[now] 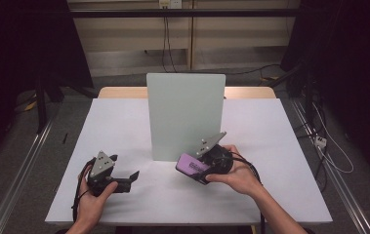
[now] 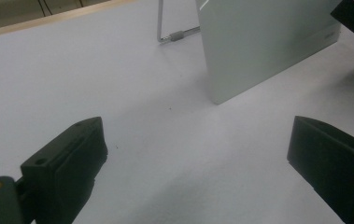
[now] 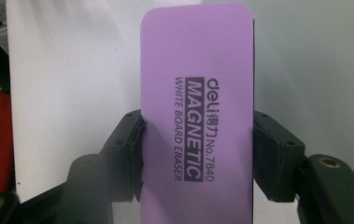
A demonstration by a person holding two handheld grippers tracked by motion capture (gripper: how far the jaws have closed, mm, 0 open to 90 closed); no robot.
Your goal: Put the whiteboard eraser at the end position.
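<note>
Right claw grips purple eraser printed "deli MAGNETIC WHITE BOARD ERASER".

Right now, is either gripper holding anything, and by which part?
The right gripper holds a purple whiteboard eraser, its jaws clamped on the two long side edges near the lower half. The left gripper is open and holds nothing.

The eraser is purple with dark lettering; the board pale grey-green; the table white.

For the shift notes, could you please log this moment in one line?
right gripper: shut on purple eraser | left gripper: open | whiteboard: upright
</note>
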